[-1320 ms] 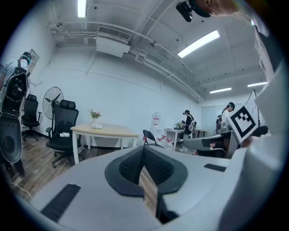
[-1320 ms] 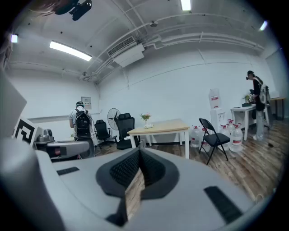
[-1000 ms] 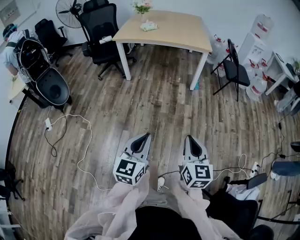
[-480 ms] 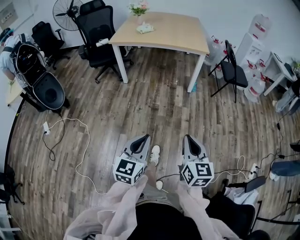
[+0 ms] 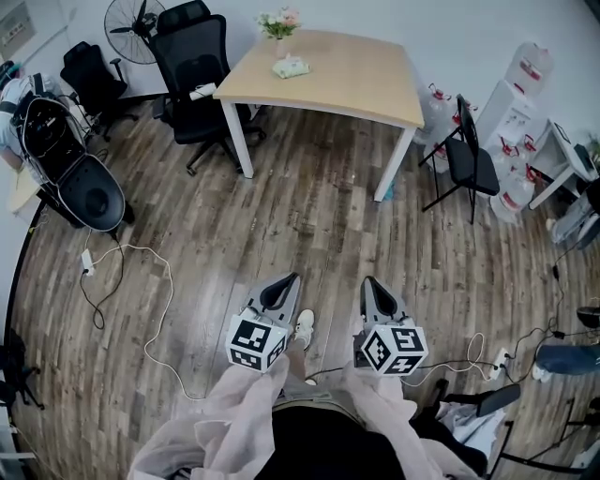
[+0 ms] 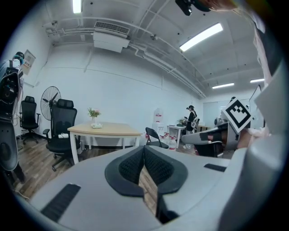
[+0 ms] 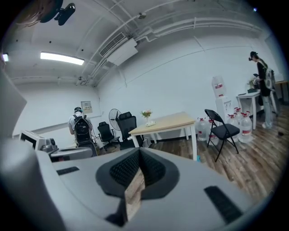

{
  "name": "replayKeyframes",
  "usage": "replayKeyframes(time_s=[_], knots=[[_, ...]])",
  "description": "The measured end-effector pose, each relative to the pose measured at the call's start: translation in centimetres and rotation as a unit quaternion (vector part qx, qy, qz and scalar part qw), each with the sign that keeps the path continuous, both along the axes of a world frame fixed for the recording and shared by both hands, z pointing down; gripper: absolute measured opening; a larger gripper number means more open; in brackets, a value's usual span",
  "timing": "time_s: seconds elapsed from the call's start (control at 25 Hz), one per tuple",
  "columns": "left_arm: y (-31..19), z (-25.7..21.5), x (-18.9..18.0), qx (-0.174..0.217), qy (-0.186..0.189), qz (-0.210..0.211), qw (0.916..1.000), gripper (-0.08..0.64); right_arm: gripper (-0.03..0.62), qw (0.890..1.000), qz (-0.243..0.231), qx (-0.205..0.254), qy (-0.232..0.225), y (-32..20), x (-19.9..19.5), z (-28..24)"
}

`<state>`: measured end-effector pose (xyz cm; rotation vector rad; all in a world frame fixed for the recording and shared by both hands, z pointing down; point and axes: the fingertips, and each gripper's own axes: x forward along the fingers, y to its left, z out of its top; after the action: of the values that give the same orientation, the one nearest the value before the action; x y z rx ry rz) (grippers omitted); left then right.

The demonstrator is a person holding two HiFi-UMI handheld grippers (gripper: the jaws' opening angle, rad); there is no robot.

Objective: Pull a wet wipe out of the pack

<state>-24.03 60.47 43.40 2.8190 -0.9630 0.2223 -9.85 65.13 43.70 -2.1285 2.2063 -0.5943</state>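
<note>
L gripper [image 5: 289, 279] & R gripper [image 5: 367, 281] side by side, both w/ jaws pressed together, nothing between. Wet wipe pack [image 5: 292, 67] sits on the table [image 5: 375, 80], well ahead of the 2 grippers.

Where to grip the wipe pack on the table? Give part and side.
Probably its top face, from above: the wipe pack lies low and flat on the table near the flowers. Its opening is too small to see from here.

Light wooden table [image 5: 361, 70] far ahead of me
It stood on the plank floor [image 5: 319, 211]; a wet wipe pack [image 5: 292, 67] lay near its far corner, a flower vase [image 5: 280, 28] just behind.
</note>
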Motion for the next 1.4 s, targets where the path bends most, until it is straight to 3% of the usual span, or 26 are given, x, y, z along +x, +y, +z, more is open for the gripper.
replayKeyframes(time_s=[1.4], knots=[[-21.3, 1.0, 7.6, -0.016, -0.032, 0.027, 0.999, 0.012, 0.008, 0.999, -0.005, -0.033, -0.021, -21.6, 6.4, 1.0]])
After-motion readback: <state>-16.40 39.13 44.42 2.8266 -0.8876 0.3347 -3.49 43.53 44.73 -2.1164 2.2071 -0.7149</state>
